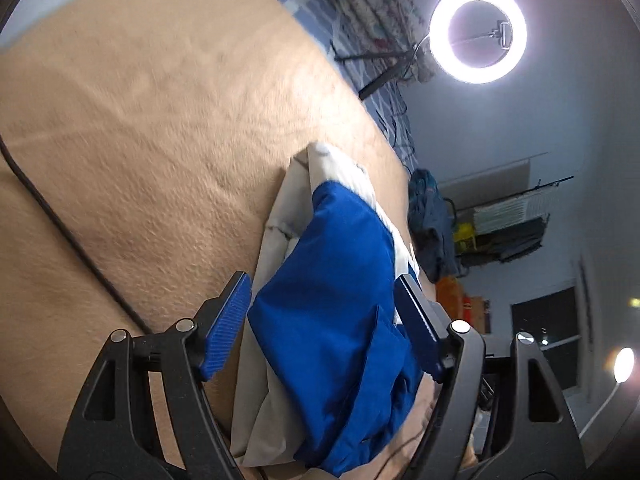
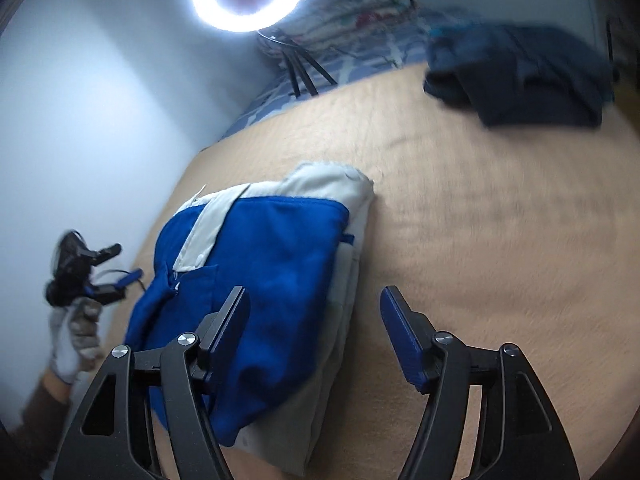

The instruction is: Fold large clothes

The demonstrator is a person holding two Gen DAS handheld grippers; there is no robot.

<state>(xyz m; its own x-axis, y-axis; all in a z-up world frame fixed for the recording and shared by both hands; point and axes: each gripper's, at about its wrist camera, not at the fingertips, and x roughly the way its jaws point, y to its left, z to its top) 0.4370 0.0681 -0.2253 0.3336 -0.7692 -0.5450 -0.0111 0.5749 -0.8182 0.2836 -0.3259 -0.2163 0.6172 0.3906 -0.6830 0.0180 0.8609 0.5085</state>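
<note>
Garment [image 2: 256,264]: blue-and-grey, folded, lying on tan bed cover [image 2: 480,240] | left tongs [image 1: 326,320]: released, jaws spread either side of the fabric | right tongs [image 2: 314,312]: released, over the garment's right edge | dark clothes [image 2: 520,76]: heaped well apart, far side

Pale bluish-white walls [image 2: 88,92] enclose the room, lit hard by a glowing ring light [image 1: 478,33] on a black tripod [image 1: 380,74] that stands at the far side of the bed. A tan, lightly textured blanket [image 1: 152,128] covers most of the bed, and a blue sheet with a pale line pattern [image 1: 316,12] shows beyond its edge. A bundle of floral bedding [image 2: 360,4] lies behind the tripod. A black cable [image 1: 64,236] runs across the blanket. In the left wrist view a dark window [image 1: 548,320] sits in the wall, near a rack of hanging items [image 1: 508,216] and a small round lamp glow [image 1: 624,364].
</note>
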